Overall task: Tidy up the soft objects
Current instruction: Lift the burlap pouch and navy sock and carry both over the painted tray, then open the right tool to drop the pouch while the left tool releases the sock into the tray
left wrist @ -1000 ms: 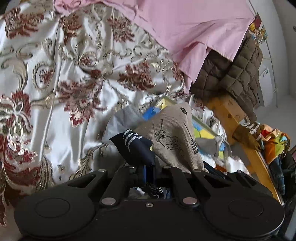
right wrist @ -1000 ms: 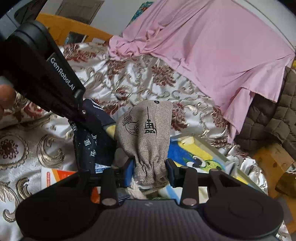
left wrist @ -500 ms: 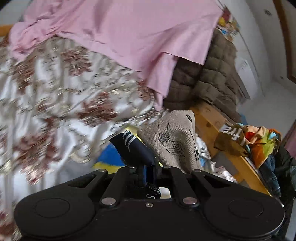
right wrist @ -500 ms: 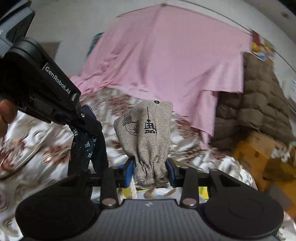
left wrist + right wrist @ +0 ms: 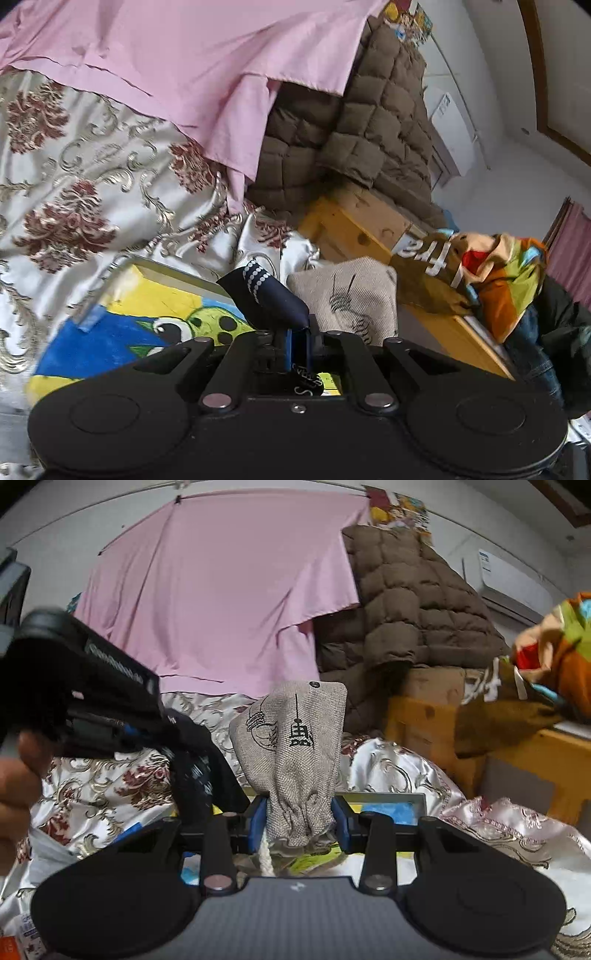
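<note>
My left gripper [image 5: 297, 341] is clamped tight on a dark navy pouch [image 5: 266, 295] with white dots, held up above the floral bedspread [image 5: 74, 177]. My right gripper [image 5: 300, 825] squeezes the gathered neck of a grey linen drawstring bag [image 5: 295, 738], which stands upright just beside the navy pouch, in front of the pink sheet [image 5: 221, 590].

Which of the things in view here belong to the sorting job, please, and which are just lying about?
Part of the job:
- grey pouch, clamped in the right gripper
- dark blue cloth, pinched in the left gripper

Just lying about:
- pink sheet
- brown quilted coat
- flowered bedspread
- cartoon picture
- colourful clothes
</note>
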Motion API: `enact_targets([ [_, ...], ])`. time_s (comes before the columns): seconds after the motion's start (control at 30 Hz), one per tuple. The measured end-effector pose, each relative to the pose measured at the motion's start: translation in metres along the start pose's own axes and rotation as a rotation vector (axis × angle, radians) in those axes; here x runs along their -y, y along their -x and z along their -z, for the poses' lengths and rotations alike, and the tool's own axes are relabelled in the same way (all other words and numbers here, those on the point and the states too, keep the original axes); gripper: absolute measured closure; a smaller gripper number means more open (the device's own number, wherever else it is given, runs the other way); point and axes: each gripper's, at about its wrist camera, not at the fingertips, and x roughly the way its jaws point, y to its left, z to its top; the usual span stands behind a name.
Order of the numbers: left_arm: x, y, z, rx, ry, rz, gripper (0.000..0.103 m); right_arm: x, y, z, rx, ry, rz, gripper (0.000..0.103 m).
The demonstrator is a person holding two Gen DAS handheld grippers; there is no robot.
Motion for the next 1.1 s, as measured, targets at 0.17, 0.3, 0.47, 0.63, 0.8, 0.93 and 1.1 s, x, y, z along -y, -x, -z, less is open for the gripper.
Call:
enact_targets([
  [0.17,0.002,-0.032,0.014,-0.051,-0.031,-0.055,0.097,0.013,-0.012,0.008,-0.040,-0.047,0.003,0.061],
  [0.3,-0.002,-0.050,0.026,-0.097,-0.044,-0.113,0.096,0.018,-0.021,0.017,-0.082,-0.071,0.006,0.059],
  [0.47,-0.010,-0.060,0.037,-0.141,-0.048,-0.171,0.093,0.016,-0.022,0.021,-0.097,-0.072,0.012,0.056],
  [0.63,-0.014,-0.064,0.044,-0.181,-0.061,-0.223,0.090,0.015,-0.025,0.023,-0.116,-0.070,0.015,0.054],
  [0.8,-0.018,-0.062,0.047,-0.190,-0.071,-0.261,0.083,0.014,-0.025,0.022,-0.117,-0.063,0.018,0.051],
  [0.93,-0.017,-0.056,0.048,-0.182,-0.092,-0.285,0.073,0.015,-0.022,0.019,-0.114,-0.060,0.021,0.040],
  [1.1,-0.013,-0.038,0.046,-0.121,-0.123,-0.310,0.046,0.016,-0.012,0.011,-0.096,-0.059,0.026,0.028],
])
